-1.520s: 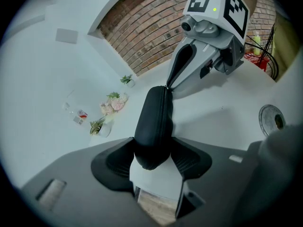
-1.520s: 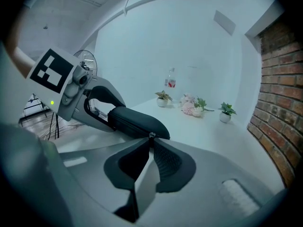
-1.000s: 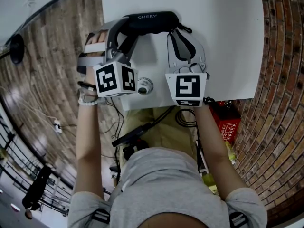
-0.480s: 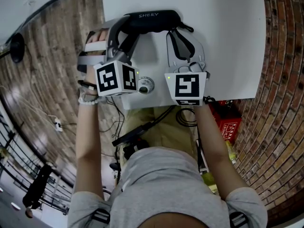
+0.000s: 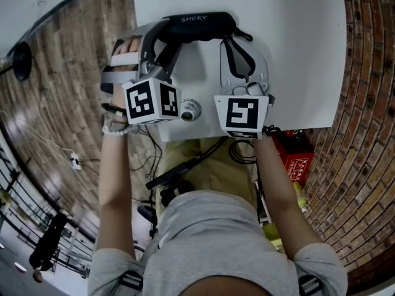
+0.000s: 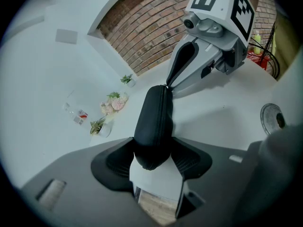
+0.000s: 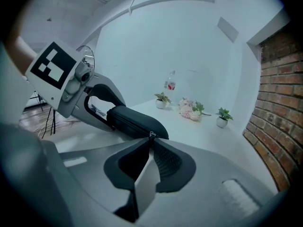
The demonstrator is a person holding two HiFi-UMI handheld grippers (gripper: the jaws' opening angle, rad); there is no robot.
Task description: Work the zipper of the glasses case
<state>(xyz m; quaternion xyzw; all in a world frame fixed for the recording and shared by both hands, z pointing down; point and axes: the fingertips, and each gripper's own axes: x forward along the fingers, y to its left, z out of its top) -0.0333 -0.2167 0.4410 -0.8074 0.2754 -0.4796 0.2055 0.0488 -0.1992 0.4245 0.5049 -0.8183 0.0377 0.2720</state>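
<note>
At left end of glasses case (image 5: pixel 197 26): clamped w/ left gripper (image 5: pixel 155 41), pads pressed on both sides of the rounded end, spread wide only b/c case is bulky there. Holding it flat on white table (image 5: pixel 296 54), w/ long axis running across toward right gripper (image 5: pixel 242 39).

At right end of case: closing right gripper's jaws at this moment, down to a narrow wedge, w/ zipper pull (image 7: pixel 152 135) sitting right at the tips. Not clearly pinched yet (thin sliver of gap visible below the pull in right gripper view), so reading it as closing in, not gripped.

Vs. a sec ago: noticeably narrower at right end of case, approx. half-spread before. No change at left end, same wide clamp. Barely any shift of case itself, if any. Along top of case, seam looks zipped shut, w/ pull parked at right end.

Meaning for task: reach & align phase prob. over, pinch phase under way, no zipper travel yet. Once bite is firm, likely next: drag pull along seam toward left end of case while bracing w/ left gripper.

Risks: tiny tab slipping out of tips if pulled before fully closed, or case twisting in the clamp.

On near side of case, by table edge: round metal fitting (image 5: pixel 189 110), no part in this.
</note>
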